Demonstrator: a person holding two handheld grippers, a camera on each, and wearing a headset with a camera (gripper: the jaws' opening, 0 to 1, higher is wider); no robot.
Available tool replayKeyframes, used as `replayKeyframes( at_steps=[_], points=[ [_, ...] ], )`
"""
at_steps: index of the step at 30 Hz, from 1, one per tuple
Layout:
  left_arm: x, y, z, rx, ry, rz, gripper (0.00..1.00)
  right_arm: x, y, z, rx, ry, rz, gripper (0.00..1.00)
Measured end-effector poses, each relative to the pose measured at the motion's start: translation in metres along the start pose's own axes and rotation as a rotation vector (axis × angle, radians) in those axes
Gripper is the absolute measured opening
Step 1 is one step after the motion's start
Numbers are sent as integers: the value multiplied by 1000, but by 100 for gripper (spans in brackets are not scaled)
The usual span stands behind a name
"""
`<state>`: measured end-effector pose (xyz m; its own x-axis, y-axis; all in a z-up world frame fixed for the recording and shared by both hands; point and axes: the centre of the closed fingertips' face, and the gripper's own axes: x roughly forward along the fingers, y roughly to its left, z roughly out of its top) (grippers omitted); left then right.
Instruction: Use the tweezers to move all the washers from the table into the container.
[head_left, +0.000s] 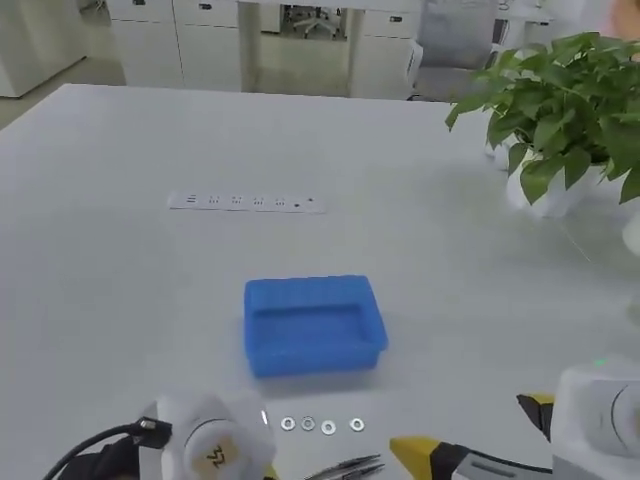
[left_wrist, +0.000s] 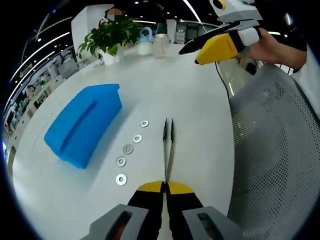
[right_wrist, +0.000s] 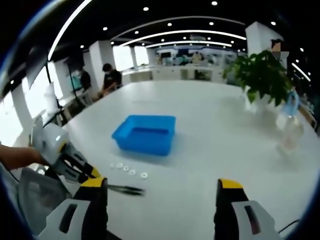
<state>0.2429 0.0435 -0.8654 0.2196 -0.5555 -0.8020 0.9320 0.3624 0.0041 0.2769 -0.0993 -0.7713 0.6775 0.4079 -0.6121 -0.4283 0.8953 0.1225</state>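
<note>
Tweezers (left_wrist: 167, 142): clamped at the handle end in the left gripper (left_wrist: 165, 186), lower centre of the left gripper view.
Washers (left_wrist: 128, 149): five, rowed on the table (left_wrist: 200, 125) just left of the tweezers.
Container (left_wrist: 82, 125): further left.
Right gripper (right_wrist: 161, 184): jaws apart, empty.
Advised: tips are lowered flat over one washer's rim.
</note>
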Motion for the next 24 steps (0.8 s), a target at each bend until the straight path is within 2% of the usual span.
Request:
replayKeyframes(
  at_steps=[4,9,11,13,19,24],
  points=[
    [-3,0,0,-10,-3,15,0,3,11,-1,-33,8,33,86],
    [-16,-7,2,-5,-20,30,0,3,24,3,-66,7,72,85],
    [-20,-8,3,-24,-22,35,0,4,30,5,-78,8,92,84],
    [-26,-10,2,-87,-13,44,0,5,34,4,-94,15,104,81],
    [-48,-16,10,-131,-63,77,0,3,45,8,-122,3,116,81],
    [-65,-17,17,-150,-84,99,0,-1,49,6,-126,-3,119,81]
  ],
)
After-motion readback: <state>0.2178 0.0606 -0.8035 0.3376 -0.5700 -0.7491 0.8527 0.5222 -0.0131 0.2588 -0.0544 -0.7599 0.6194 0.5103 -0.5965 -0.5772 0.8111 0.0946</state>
